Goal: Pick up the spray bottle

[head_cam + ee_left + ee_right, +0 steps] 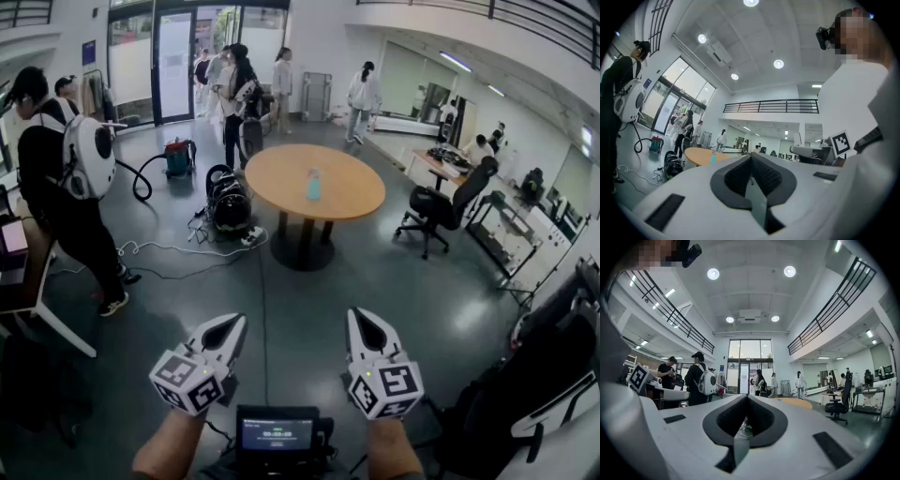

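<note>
Your left gripper (228, 330) and right gripper (362, 328) point level, jaws together and empty. The bottle (313, 184) stands upright on the table (272, 173), well apart from both.

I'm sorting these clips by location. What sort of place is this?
Probably an open office or lab hall: a round table on a bare floor, an office chair by desks along the wall, and a railed balcony overhead.

Head view high, angled down, well back from the round table (272, 178), gripper views low, level, sharing that distant table
</note>
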`<action>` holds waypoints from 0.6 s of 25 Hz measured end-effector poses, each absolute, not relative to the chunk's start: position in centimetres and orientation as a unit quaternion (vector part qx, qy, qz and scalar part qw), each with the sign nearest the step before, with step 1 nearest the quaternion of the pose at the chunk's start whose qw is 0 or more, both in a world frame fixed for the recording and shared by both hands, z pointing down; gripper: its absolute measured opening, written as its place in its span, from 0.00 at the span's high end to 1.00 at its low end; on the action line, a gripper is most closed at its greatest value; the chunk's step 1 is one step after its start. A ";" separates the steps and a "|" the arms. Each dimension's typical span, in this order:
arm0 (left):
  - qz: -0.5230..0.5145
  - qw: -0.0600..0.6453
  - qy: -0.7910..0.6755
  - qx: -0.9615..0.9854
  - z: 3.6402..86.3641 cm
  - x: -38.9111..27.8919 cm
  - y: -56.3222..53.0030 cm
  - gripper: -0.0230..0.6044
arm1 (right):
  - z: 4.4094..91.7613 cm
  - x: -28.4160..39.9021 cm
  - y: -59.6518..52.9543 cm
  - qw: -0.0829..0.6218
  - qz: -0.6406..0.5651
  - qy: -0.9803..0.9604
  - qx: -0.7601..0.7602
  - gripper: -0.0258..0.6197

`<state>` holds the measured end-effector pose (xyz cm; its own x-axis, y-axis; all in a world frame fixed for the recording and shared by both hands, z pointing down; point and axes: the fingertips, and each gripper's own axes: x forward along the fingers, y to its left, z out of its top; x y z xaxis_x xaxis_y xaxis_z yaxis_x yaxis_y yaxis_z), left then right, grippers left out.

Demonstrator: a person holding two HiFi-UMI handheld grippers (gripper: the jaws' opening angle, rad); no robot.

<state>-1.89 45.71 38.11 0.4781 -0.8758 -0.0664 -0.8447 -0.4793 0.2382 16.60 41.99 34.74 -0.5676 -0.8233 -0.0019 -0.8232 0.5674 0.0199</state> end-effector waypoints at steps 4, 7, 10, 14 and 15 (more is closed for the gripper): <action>-0.083 0.082 -0.505 0.855 38.3 -1.5 45.5 0.98 | 34.6 17.1 41.7 0.002 -0.014 -0.883 0.468 0.95; -0.080 0.076 -0.508 0.854 38.1 -1.9 45.5 0.98 | 34.7 16.9 41.6 0.005 -0.014 -0.883 0.468 0.95; -0.080 0.074 -0.504 0.857 38.0 -2.0 45.5 0.98 | 34.7 16.7 41.8 0.004 -0.011 -0.884 0.468 0.95; -0.074 0.077 -0.507 0.855 38.4 -2.5 45.4 0.98 | 35.2 16.3 41.9 0.000 0.001 -0.885 0.465 0.95; -0.074 0.078 -0.506 0.856 38.4 -2.6 45.5 0.98 | 35.3 16.1 41.9 0.000 0.001 -0.885 0.466 0.94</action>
<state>-2.59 45.47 38.42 0.4776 -0.8773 -0.0481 -0.8540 -0.4764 0.2092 16.14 41.92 35.26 -0.5665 -0.8240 0.0001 -0.8240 0.5665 -0.0016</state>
